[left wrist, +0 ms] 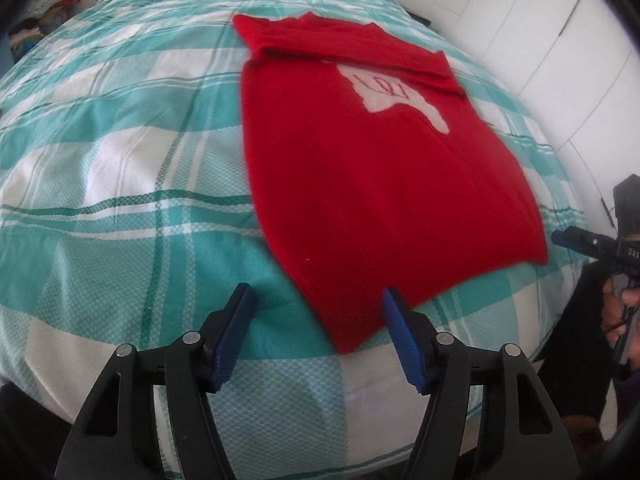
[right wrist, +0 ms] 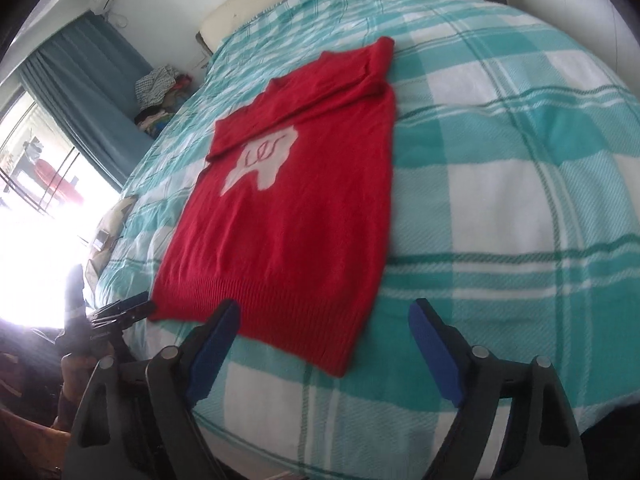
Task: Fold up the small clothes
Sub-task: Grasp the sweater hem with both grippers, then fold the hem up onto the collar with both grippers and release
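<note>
A red knitted sweater with a white motif on its chest lies flat on the teal and white checked bedspread. Its sleeves are folded across the top. My left gripper hovers open over the hem's near corner, and its blue pads press on nothing. My right gripper stands open over the hem's other corner, its pads also clear of the cloth. Each gripper shows at the edge of the other's view, held by a hand.
A pile of clothes lies beside the bed near a teal curtain and a bright window. White wardrobe doors run along the bed's other side. A pale pillow or headboard is at the far end.
</note>
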Motion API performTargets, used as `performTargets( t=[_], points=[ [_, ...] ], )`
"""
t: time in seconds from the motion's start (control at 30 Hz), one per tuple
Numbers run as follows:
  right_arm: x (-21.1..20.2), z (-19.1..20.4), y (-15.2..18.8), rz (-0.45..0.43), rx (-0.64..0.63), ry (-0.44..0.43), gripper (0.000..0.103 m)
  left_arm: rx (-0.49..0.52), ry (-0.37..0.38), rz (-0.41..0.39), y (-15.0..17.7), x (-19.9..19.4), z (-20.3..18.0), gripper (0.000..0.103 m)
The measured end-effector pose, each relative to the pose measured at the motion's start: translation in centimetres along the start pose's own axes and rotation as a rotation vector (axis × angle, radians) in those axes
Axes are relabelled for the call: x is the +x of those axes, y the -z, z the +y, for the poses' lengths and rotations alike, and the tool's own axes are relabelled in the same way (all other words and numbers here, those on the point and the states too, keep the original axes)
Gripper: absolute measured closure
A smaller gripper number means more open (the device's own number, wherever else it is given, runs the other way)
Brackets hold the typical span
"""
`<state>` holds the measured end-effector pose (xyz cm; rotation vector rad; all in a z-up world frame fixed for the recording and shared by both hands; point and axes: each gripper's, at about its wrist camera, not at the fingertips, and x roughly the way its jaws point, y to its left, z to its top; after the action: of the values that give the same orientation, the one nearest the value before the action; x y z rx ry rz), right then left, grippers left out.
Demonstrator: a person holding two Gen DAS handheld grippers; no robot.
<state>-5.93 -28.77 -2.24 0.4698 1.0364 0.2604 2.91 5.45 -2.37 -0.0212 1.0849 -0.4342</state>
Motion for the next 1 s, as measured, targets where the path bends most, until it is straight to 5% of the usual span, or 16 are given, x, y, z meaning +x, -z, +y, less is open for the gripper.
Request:
performTargets(
  t=[0.07,0.13,0.17,0.23,0.27,0.43,0.6,0.77,1.0],
  points=[
    [1.2,-0.2,0.3,0.028,0.0,0.025,0.037,-0.005,-0.002,0.019,-0.2,0.6,0.0,0.053],
    [2.4,-0.2,0.6,0.063,0.002,0.033,0.043,-0.027,0.022,0.043,-0.2,1.0,0.0,0.079],
    [3.1,-0.3,0.6,0.086,0.002,0.029,0.052,-0.046,0.044,0.057,-0.1,1.2,0.1,0.098],
    [3.6,-0.1,0.5,0.098,-0.019,0.031,0.073,-0.091,0.07,0.061,0.1,1.2,0.5,0.099],
    [3.5,0.1,0.5,0.096,-0.029,0.033,0.097,-0.106,0.08,0.058,0.1,1.0,0.7,0.1],
    [0.8,0.6,-1.7,0.002,-0.018,0.025,0.098,-0.2,0.148,-0.014,-2.0,-1.6,2.6,0.101],
    [-0.6,1.7,-8.3,-0.128,-0.033,0.0,0.098,-0.202,0.134,-0.144,-10.1,-2.5,4.0,0.101],
    [2.3,1.4,-17.8,-0.24,-0.002,-0.006,0.098,-0.201,0.066,-0.225,-20.3,0.8,5.1,0.1],
    [8.9,-1.3,-30.0,-0.312,0.064,0.055,0.098,-0.254,-0.004,-0.213,-30.7,7.6,7.4,0.1]
  ],
)
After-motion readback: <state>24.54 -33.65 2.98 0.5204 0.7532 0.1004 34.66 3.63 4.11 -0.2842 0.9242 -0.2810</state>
